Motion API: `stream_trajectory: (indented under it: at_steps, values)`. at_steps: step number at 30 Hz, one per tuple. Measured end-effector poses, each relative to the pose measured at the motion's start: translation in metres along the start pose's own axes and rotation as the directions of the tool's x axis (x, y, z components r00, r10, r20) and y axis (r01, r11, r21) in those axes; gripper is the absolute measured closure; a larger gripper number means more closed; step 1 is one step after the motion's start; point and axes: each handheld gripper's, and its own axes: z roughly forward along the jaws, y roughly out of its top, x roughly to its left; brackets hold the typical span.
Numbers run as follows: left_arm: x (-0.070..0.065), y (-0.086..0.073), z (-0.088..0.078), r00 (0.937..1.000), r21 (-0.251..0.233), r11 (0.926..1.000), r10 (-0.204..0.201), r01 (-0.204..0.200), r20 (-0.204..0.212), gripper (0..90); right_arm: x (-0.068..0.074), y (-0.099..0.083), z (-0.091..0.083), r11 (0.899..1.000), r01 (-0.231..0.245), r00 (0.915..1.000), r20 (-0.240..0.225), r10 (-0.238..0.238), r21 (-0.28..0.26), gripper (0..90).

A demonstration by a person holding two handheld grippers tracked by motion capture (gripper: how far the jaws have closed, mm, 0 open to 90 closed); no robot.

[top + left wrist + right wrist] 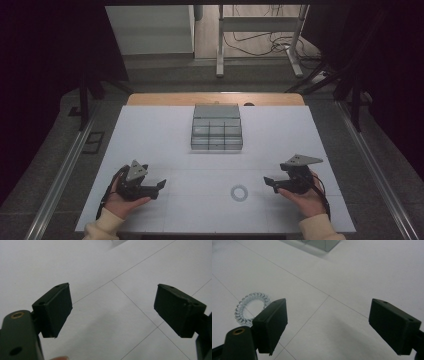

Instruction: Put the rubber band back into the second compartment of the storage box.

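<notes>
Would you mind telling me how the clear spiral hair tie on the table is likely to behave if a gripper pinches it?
The spiral hair tie looks like thin coiled plastic, so it probably squashes and springs back. Lying flat on the white table, it likely slides rather than rolls.

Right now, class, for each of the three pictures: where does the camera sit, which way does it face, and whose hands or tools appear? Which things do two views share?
High view: above the person's side, looking forward and down on the white table; shows both hands, left gripper, right gripper, grey organizer, coil ring.
Left gripper view: rides the left gripper, facing bare tabletop between open jaws.
Right gripper view: rides the right gripper, facing the ring beside one jaw.
Shared: high and right gripper views both show the ring.
</notes>
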Motion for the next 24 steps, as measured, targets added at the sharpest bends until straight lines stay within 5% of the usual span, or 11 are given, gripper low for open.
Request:
stream_trajectory:
  at_steps: [24]
  values:
    - [0.000, 0.000, 0.000, 1.0000, 0.001, 1.0000, 0.000, 0.000, 0.001, 15.4, 0.015, 0.024, -0.012, 0.999, 0.036, 0.9991, -0.023, -0.035, 0.035, 16.1]
